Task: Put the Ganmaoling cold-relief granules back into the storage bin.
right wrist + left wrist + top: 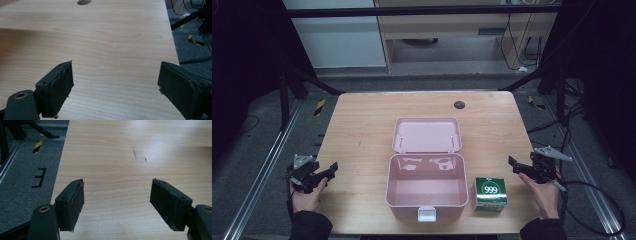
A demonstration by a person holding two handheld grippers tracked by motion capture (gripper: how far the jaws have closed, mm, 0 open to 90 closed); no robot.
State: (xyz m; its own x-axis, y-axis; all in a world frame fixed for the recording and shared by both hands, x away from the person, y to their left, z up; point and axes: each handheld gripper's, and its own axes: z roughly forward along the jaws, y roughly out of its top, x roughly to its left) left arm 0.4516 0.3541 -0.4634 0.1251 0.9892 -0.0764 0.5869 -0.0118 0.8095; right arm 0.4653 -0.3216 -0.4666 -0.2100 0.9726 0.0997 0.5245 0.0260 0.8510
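Over bare table [362,125] | left gripper [117,202] fingers wide apart (empty) | right gripper [116,87] likewise

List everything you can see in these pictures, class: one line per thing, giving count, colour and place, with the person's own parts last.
table: one, light wood, middle of the high view
storage box: one, pink, lid open, centre of the table near the front edge
latch: one, white, on the box's front wall
carton: one, green and white, printed 999, just right of the box
round cap: one, dark, far part of the table
left gripper: one, black, jaws open, over the table's left edge
right gripper: one, black, jaws open, right of the carton
hands: two, holding the grippers, dark sleeves
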